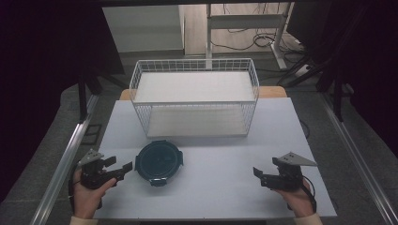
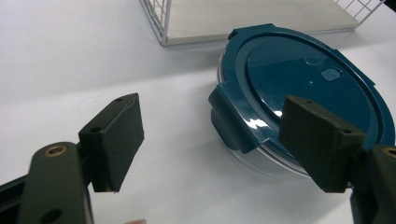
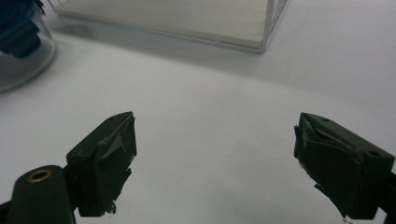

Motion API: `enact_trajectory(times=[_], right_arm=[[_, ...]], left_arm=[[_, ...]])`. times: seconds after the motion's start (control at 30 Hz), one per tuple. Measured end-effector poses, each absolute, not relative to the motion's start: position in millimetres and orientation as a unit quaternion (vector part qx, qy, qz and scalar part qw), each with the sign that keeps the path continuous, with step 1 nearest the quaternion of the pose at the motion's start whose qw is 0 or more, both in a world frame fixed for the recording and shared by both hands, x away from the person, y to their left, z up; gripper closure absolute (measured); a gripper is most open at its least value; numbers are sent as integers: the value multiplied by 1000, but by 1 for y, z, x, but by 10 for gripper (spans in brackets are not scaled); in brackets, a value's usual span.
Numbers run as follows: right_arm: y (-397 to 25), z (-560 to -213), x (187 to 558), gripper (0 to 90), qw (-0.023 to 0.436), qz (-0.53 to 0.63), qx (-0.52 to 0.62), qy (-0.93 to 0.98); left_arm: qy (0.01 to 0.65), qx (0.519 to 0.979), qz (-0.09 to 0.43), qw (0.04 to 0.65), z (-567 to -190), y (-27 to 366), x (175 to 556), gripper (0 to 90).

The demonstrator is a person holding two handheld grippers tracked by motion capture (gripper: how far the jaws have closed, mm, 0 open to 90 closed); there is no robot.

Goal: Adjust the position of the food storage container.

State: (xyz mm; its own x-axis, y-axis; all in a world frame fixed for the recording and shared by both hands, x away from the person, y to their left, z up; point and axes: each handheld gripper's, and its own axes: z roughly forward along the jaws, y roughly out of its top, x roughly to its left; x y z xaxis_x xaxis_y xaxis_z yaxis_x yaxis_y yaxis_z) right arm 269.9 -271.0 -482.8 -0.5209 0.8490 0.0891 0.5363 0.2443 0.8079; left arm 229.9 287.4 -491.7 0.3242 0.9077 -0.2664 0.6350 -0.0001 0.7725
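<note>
Lidded container (image 1: 158,162) sits on tabletop (image 1: 225,183), in front of wire basket (image 1: 195,96). Left tongs (image 1: 120,169) spread, just beside its rim, no grasp yet. Right tongs (image 1: 258,175) spread, idle, well apart. Judged: pickup not begun.

high view: above, facing forward-down | gripper views: low, close, sharing wire basket (image 1: 195,96)
</note>
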Motion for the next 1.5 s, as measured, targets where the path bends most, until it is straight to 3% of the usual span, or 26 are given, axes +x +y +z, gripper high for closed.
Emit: enact_trajectory(times=[0.47,0.7,1.0,1.17,1.5], right_arm=[[-270,-492,272,129,185,401,437,783],[-270,-489,273,139,190,399,444,779],[-270,-484,270,139,207,404,456,765],[-271,-488,272,139,202,396,455,772],[-269,-489,272,139,210,394,455,771]], left_arm=[[568,682,152,435,-490,287,231,237],[561,696,155,420,-485,289,229,355],[558,710,137,407,-485,294,229,687],[561,713,121,403,-489,297,231,813],[572,715,102,390,-501,298,240,897]])
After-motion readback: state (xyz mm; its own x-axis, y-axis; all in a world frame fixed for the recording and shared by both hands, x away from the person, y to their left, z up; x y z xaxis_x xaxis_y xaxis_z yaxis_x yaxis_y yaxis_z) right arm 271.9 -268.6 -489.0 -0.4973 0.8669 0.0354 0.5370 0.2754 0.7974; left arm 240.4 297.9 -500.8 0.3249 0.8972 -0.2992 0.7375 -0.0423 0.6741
